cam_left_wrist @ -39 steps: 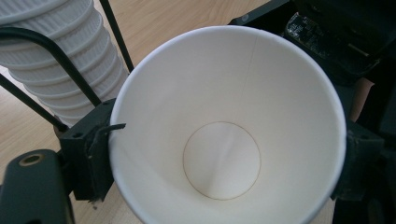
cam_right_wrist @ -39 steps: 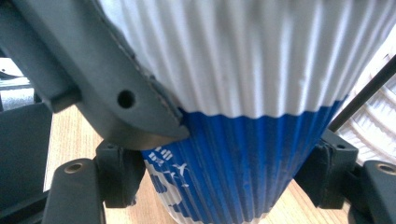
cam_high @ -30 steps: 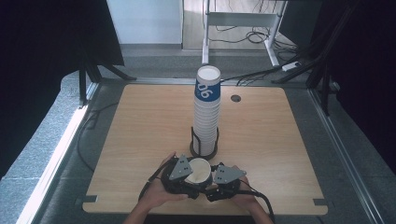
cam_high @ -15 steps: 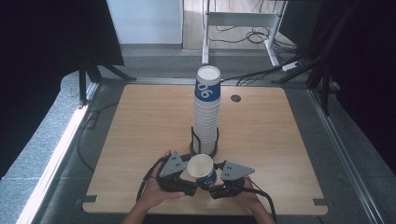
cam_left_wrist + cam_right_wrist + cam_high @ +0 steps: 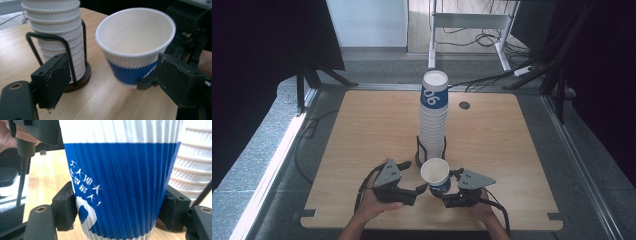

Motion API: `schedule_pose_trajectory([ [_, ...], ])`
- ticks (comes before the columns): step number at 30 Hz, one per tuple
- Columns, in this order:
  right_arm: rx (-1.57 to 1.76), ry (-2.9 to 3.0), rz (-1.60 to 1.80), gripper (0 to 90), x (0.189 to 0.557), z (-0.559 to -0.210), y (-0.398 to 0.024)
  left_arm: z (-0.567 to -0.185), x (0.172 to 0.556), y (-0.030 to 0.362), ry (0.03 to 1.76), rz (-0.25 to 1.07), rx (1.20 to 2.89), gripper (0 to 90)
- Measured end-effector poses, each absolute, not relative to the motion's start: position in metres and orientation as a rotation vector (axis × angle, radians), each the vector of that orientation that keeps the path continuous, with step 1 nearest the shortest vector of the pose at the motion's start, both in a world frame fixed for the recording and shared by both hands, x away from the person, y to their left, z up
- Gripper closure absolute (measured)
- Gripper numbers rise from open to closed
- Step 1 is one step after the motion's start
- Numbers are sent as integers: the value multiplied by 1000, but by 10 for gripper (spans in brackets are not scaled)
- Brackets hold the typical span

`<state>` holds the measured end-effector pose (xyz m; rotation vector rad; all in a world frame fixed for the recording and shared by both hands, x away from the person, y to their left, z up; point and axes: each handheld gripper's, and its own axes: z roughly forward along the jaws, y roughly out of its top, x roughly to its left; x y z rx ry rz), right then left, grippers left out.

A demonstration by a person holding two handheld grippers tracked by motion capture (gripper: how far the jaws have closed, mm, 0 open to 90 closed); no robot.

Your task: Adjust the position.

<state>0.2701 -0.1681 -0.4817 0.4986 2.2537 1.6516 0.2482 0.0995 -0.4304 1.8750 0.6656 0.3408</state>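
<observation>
A blue and white ribbed paper cup [image 5: 435, 175] [image 5: 135, 50] [image 5: 120, 187] is held upright just above the table's near edge. My right gripper [image 5: 444, 193] [image 5: 120, 217] is shut on its lower part, one pad on each side. My left gripper [image 5: 419, 189] [image 5: 117, 80] points at the cup from the left. Its jaws have just been closing and still stand apart. The cup sits just beyond their tips, and neither pad presses on it. Behind it, a tall stack of cups [image 5: 434, 115] [image 5: 55, 30] [image 5: 192, 170] stands in a black wire holder [image 5: 421, 150].
The wooden table [image 5: 362, 130] has a small round hole [image 5: 464, 105] at the back right. Grey floor with cables surrounds it, and a desk frame [image 5: 472, 22] stands beyond the far edge. Bare wood lies left and right of the stack.
The cup has shifted a little to the right in the right gripper. The two grippers have drawn slightly apart, and the left gripper's jaws have narrowed.
</observation>
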Motion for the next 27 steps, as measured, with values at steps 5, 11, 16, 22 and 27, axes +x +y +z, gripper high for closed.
schedule_pose_trajectory([
  [5,509,2229,1653,272,271,-480,-173,-433,251,102,690,348,1882,140],
  [11,526,2208,1643,272,273,-479,-177,-440,258,104,750,354,1901,144],
  [16,545,2186,1637,272,274,-478,-183,-444,262,107,774,346,1911,145],
  [22,580,2162,1610,272,278,-478,-191,-450,265,106,804,349,1937,147],
  [27,618,2139,1600,272,282,-479,-199,-454,267,106,821,345,1955,148],
])
